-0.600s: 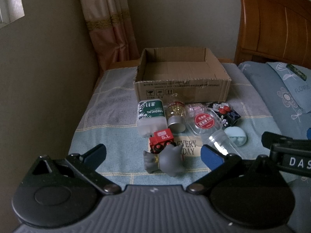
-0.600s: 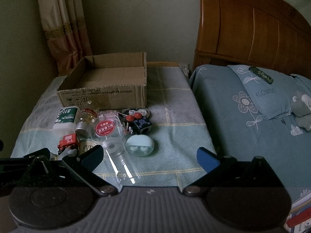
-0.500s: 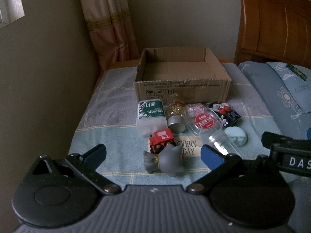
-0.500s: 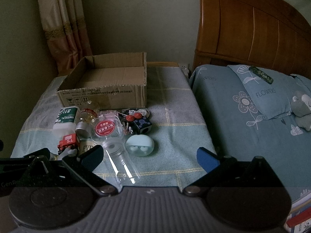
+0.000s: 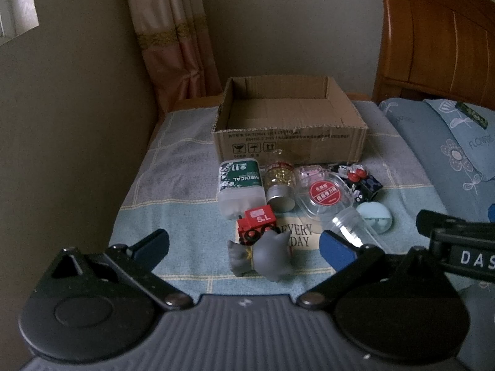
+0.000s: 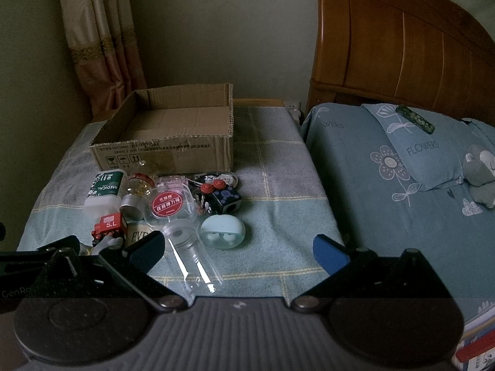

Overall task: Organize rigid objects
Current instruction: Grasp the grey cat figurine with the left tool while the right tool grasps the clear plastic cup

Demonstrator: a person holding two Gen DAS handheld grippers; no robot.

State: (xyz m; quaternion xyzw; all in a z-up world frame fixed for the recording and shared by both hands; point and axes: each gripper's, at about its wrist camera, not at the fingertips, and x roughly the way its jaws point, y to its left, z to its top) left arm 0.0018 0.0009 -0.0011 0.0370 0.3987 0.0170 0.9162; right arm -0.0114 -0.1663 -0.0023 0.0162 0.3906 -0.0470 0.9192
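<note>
An open cardboard box stands at the back of a cloth-covered table. In front of it lie a green "MEDICAL" bottle, a jar of yellow capsules, a clear round case with a red label, a dark cube with red buttons, a red toy train, a grey figure, a pale blue case and a clear tube. My left gripper is open above the grey figure. My right gripper is open over the tube's right side.
A bed with a blue flowered pillow and a wooden headboard lies to the right. A grey plush toy sits on the bed. A curtain hangs at the back left. The wall runs along the table's left edge.
</note>
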